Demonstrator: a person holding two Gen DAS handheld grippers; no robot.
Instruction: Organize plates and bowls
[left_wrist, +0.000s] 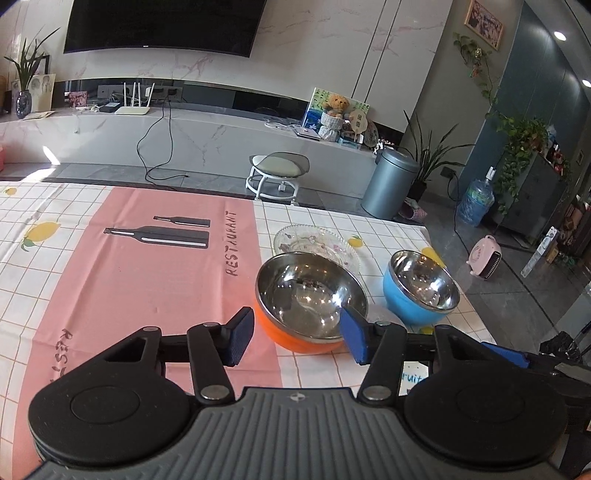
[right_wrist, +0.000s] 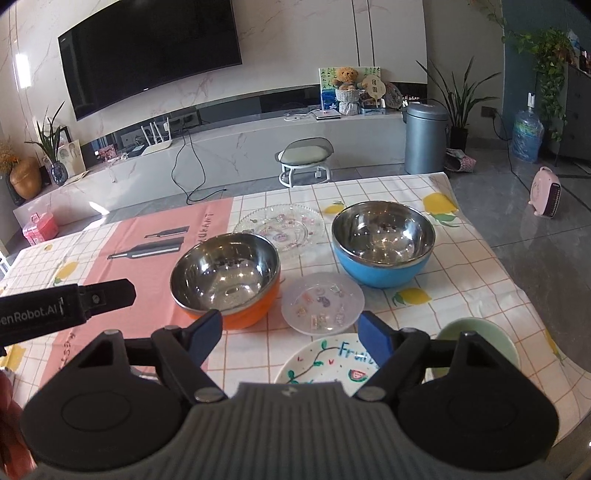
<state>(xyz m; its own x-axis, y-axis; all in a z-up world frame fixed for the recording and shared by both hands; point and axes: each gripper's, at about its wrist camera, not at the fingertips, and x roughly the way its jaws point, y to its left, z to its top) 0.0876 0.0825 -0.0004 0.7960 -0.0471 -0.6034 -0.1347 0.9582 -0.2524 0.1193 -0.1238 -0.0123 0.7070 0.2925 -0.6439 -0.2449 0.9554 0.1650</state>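
Left tongs nearest the orange bowl

Left tongs (left_wrist: 297, 338) spread, empty; orange bowl (left_wrist: 310, 301) on desk (left_wrist: 110, 280) at 12 o'clock, rim between pads. Right tongs (right_wrist: 290, 334) spread, empty, farther off

A home living room: a big TV (right_wrist: 147, 55) hangs on a marble wall; below it runs a low shelf (right_wrist: 258, 129) bearing a teddy bear (right_wrist: 346, 77), with houseplants (right_wrist: 458, 99), a stool (right_wrist: 304, 158) and a bin (right_wrist: 424, 138) nearby.

Both wrist views look steeply down, close, sharing the orange bowl (left_wrist: 310, 306) and blue bowl (right_wrist: 382, 242).
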